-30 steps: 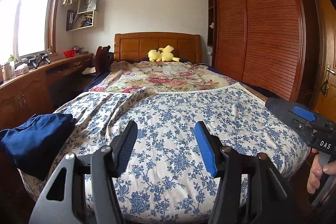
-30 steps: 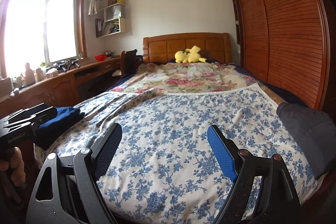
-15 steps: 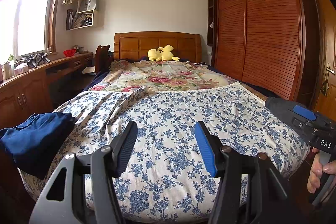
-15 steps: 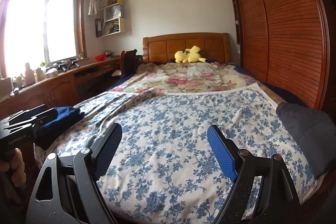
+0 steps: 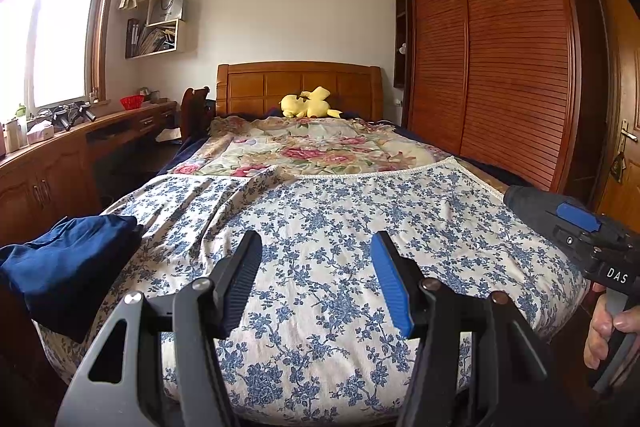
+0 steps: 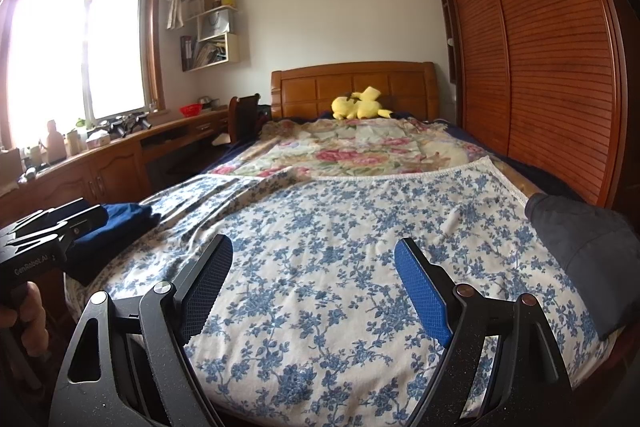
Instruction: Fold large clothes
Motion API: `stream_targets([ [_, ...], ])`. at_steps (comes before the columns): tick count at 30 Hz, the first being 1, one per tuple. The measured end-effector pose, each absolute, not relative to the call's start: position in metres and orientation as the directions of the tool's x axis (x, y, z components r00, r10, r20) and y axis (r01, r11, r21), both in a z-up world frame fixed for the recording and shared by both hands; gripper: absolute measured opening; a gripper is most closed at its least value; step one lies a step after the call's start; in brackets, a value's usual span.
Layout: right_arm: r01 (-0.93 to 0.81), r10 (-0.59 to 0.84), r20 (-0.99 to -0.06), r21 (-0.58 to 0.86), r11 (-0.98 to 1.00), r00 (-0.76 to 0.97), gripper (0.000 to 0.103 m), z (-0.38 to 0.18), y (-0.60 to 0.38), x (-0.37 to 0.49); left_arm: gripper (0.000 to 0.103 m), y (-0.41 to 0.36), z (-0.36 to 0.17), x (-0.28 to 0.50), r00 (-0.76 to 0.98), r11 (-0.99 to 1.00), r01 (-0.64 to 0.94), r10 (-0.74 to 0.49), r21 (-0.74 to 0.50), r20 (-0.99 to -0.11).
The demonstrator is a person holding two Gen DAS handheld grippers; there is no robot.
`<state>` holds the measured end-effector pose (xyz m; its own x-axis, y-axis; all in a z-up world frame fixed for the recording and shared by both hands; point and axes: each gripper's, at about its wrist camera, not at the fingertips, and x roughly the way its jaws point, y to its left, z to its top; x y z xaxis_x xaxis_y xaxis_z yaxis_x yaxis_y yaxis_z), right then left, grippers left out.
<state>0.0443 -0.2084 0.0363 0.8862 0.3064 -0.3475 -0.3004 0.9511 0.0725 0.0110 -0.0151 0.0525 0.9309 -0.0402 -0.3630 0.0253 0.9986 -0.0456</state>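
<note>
A dark blue garment lies bunched at the left near corner of the bed; it also shows in the right wrist view. A dark grey garment lies at the right near edge, partly seen in the left wrist view. My left gripper is open and empty above the foot of the blue floral bedspread. My right gripper is open and empty, also above the bedspread. Each gripper's body shows in the other's view, the right and the left.
A yellow plush toy rests by the wooden headboard. A pink floral quilt covers the far half of the bed. A wooden desk runs along the left wall under the window. A slatted wardrobe stands on the right.
Both views have shifted very slightly. Both grippers stay open and the garments have not moved.
</note>
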Motion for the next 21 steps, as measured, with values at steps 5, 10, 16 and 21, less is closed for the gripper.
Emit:
stream_targets([
  [5,-0.297,0.304,-0.351,0.073,0.952,0.886,0.085,0.0344,-0.2111,0.0442,0.056,-0.0168,0.0516,0.0120,0.932,0.999,0.024,-0.037,-0.040,-0.361],
  [10,-0.298,0.305,-0.350,0.075,0.952,0.886,0.085,0.0336,-0.2113,0.0437,0.056,-0.0180,0.0508,0.0125,0.932,0.999,0.023,-0.036,-0.040,-0.361],
  [16,-0.296,0.303,-0.350,0.075,0.952,0.886,0.085,0.0334,-0.2115,0.0438,0.056,-0.0186,0.0500,0.0128,0.932,0.999,0.023,-0.035,-0.038,-0.361],
  [21,-0.296,0.303,-0.353,0.075,0.952,0.885,0.085,0.0335,-0.2117,0.0432,0.056,-0.0179,0.0496,0.0133,0.930,0.999,0.024,-0.039,-0.045,-0.366],
])
